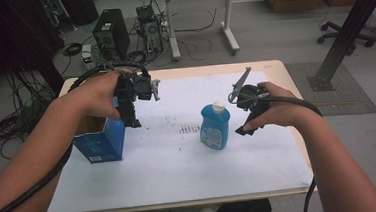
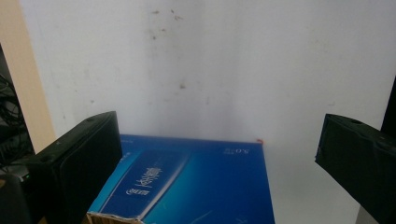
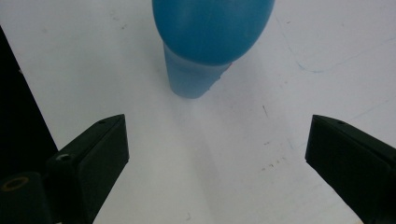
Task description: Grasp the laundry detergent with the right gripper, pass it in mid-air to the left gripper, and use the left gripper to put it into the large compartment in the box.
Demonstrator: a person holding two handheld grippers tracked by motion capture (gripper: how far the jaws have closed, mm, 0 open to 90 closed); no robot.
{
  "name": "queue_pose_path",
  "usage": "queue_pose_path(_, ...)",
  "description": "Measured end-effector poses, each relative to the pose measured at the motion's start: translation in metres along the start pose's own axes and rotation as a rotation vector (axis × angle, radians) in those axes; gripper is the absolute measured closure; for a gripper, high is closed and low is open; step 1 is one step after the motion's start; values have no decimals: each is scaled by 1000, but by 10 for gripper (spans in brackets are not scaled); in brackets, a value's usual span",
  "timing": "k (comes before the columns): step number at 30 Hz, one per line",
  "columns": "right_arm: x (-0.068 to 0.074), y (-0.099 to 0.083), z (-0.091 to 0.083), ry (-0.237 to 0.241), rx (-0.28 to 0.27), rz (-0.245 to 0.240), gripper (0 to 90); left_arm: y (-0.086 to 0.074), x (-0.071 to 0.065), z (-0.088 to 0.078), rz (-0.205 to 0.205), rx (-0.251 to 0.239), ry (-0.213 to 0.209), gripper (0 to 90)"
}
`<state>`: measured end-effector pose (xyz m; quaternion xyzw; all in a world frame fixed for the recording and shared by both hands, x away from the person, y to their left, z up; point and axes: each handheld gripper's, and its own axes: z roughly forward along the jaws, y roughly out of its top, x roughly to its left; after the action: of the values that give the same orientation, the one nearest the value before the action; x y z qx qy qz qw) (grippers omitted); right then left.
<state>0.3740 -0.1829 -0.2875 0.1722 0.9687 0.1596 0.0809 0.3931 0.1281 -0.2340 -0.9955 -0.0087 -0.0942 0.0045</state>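
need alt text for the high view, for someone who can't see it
A person holds a black gripper in each hand above a white-topped table: the left gripper over an open blue box at the table's left, the right gripper just right of an upright blue bottle with a white cap. Cables, computer towers and another desk lie beyond.

Both forearms reach in from the near edge, the left hand holding the left gripper pointed downward with its jaws spread wide, while the right hand holds the right gripper lower, tilted down-left, jaws likewise wide apart
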Motion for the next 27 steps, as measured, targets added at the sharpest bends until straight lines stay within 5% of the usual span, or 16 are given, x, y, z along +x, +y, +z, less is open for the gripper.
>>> queue_pose_path(11,12,-7,28,67,-23,27,47,-4,-9,-2,0,12,5,7)
queue_pose_path(27,18,-19,57,57,-249,110,35,-5,-14,-4,8,11,10,7)
